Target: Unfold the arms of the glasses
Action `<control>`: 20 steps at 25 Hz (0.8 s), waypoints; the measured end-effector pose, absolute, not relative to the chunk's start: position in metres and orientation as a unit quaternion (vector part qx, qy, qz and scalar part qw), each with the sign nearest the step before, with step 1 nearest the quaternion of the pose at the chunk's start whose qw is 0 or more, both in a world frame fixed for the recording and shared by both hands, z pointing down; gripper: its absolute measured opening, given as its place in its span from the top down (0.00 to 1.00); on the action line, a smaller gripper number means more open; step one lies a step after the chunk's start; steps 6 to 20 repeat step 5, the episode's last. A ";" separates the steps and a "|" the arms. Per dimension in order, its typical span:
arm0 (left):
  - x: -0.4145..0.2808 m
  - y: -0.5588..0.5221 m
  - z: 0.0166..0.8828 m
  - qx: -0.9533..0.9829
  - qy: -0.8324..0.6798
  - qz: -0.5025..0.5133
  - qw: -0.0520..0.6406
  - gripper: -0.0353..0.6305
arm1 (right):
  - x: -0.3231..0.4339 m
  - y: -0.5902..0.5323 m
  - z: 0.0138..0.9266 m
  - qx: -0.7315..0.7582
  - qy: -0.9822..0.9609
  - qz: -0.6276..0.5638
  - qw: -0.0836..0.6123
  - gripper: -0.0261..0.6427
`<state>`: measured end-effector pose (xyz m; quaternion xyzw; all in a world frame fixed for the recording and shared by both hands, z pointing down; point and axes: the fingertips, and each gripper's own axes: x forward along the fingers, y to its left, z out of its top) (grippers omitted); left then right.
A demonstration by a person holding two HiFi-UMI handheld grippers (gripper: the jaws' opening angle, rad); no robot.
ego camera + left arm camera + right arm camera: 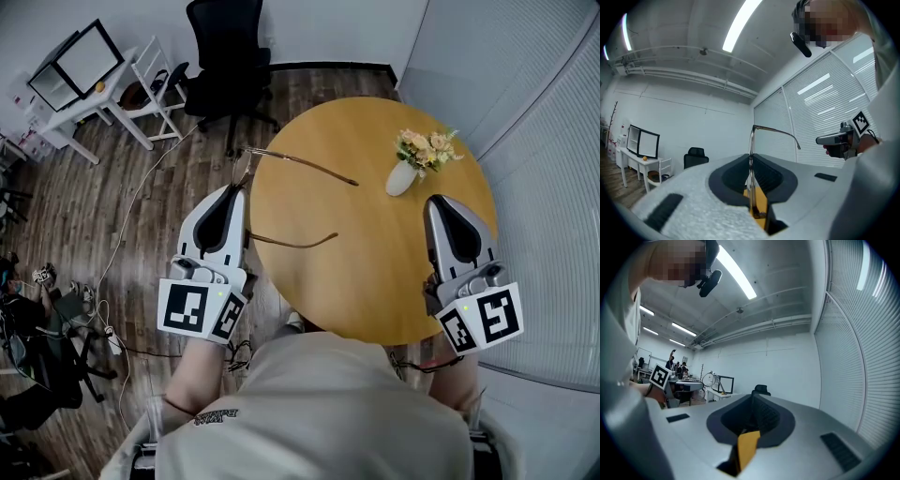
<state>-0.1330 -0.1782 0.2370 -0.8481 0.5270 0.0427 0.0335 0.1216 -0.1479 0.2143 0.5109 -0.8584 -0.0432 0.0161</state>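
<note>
Hanging at the left edge of the round wooden table [375,281], the glasses [300,165] have their front beyond the rim, over the floor, and both thin arms reach to the right above the tabletop. The arms stand well apart from each other. I cannot tell if the nearer arm touches the wood. Between the arm tips and the vase [401,178] with flowers [427,148] there is bare tabletop, and the middle of the table is bare as well.

The left gripper [236,192] pinches the front of the glasses: in the left gripper view the jaws are almost together, with the thin frame standing upright between them and one arm bending away to the right at the top. The right gripper [439,202] is over the right part of the table, just beside the vase. Its jaws are pressed together with nothing between them.

The floor [169,197] is dark wood planks with cables [122,234] lying on it. A black office chair [225,47] stands behind the table, a white desk [84,103] is at the far left, and window blinds [553,187] cover the right side.
</note>
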 end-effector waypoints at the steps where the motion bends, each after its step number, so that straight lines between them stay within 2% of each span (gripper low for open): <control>1: -0.133 -0.178 0.236 -0.848 0.527 0.043 0.033 0.89 | 0.122 -0.148 0.214 0.511 -0.859 -0.042 0.016 0.91; 20: -0.131 -0.178 0.233 -0.848 0.528 0.043 0.032 0.89 | 0.126 -0.148 0.209 0.511 -0.858 -0.044 0.019 0.91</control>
